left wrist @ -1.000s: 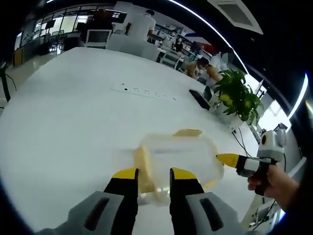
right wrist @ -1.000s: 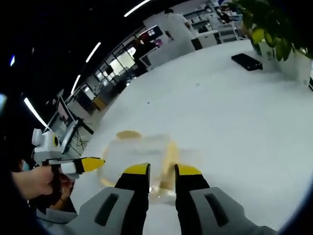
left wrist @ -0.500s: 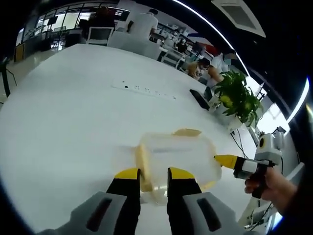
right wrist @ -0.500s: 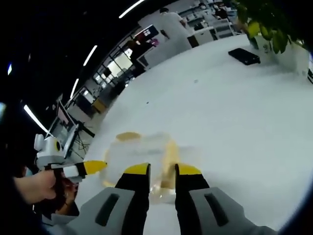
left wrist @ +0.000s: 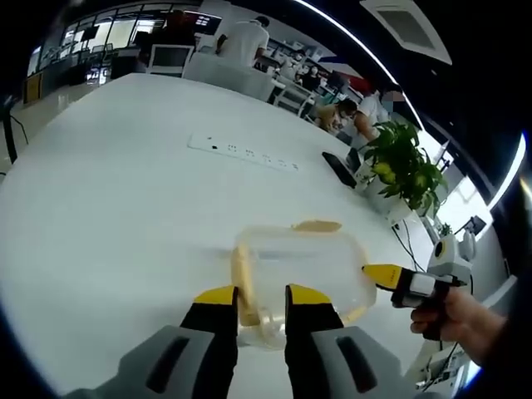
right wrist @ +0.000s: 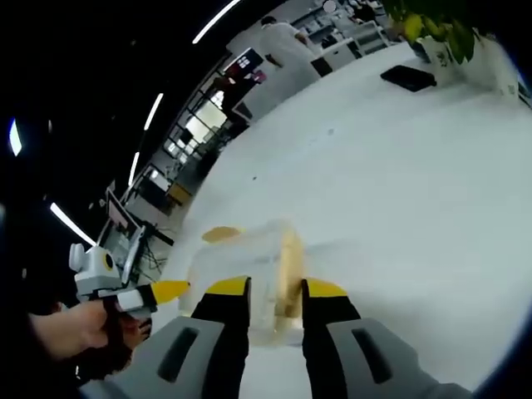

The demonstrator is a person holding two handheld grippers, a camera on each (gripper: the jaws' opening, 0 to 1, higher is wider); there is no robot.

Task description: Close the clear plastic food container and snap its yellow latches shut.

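- In my left gripper view, the clear food container (left wrist: 303, 266) sits on the white table (left wrist: 125, 199), close in front of me, with its lid down on top.
- My left gripper (left wrist: 254, 296) has its yellow-tipped jaws a little apart at the container's near edge, straddling a yellow latch (left wrist: 242, 283); I cannot tell whether they are pressing on it.
- A second yellow latch (left wrist: 317, 225) shows on the container's far side.
- In my right gripper view, my right gripper (right wrist: 275, 288) stands the same way: jaws slightly apart on either side of a yellow latch (right wrist: 290, 274) at the container's (right wrist: 241, 270) near edge. Whether it grips, I cannot tell.
- Far right on the table stand a potted plant (left wrist: 403, 166), a dark phone (left wrist: 338, 169) and a white power strip (left wrist: 243, 155).
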